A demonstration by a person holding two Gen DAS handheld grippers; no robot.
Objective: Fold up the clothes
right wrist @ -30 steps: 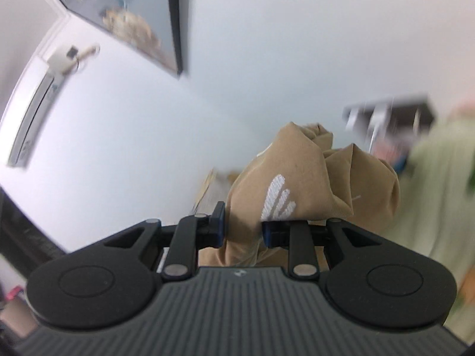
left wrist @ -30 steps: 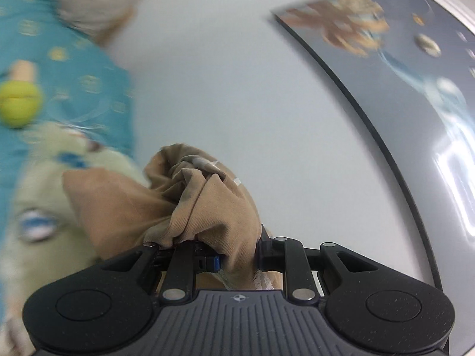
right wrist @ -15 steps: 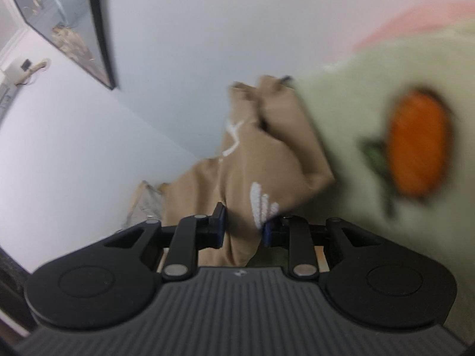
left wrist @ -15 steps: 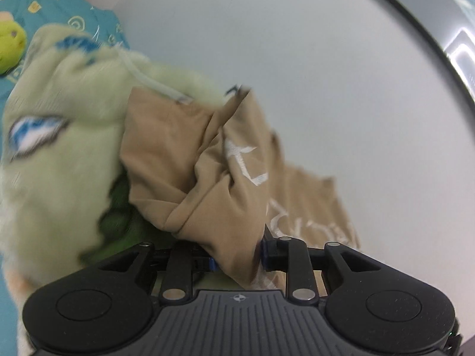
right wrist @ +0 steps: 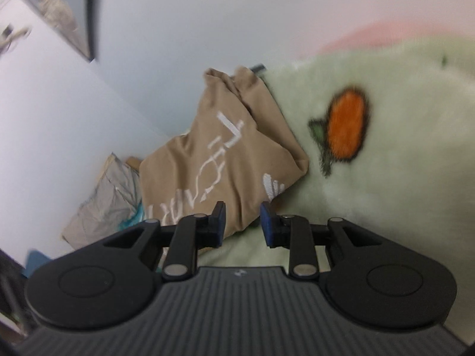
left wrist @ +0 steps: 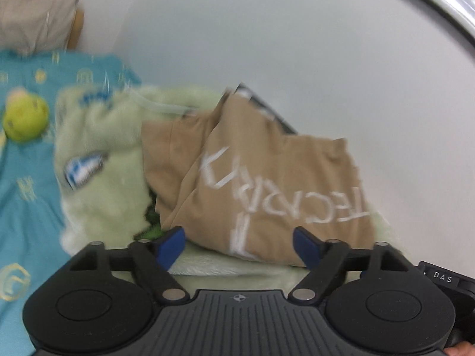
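Note:
A tan garment with white lettering (left wrist: 267,184) lies crumpled on a fluffy pale green blanket (left wrist: 107,184). It also shows in the right wrist view (right wrist: 213,160), beside an orange fruit print on the blanket (right wrist: 386,178). My left gripper (left wrist: 239,247) is open, its blue pads apart just in front of the garment's near edge. My right gripper (right wrist: 242,222) is open, with the garment's lower edge lying between and beyond its pads, free of both.
A teal patterned sheet (left wrist: 26,195) with a yellow-green toy (left wrist: 25,117) lies left of the blanket. A beige pillow (left wrist: 35,14) is at the far left. A framed picture (right wrist: 65,9) hangs on the white wall. Grey crumpled cloth (right wrist: 104,201) lies left of the garment.
Both grippers opened and let go of the tan garment, which dropped from mid-air onto the green blanket. Both grippers have pulled back a little.

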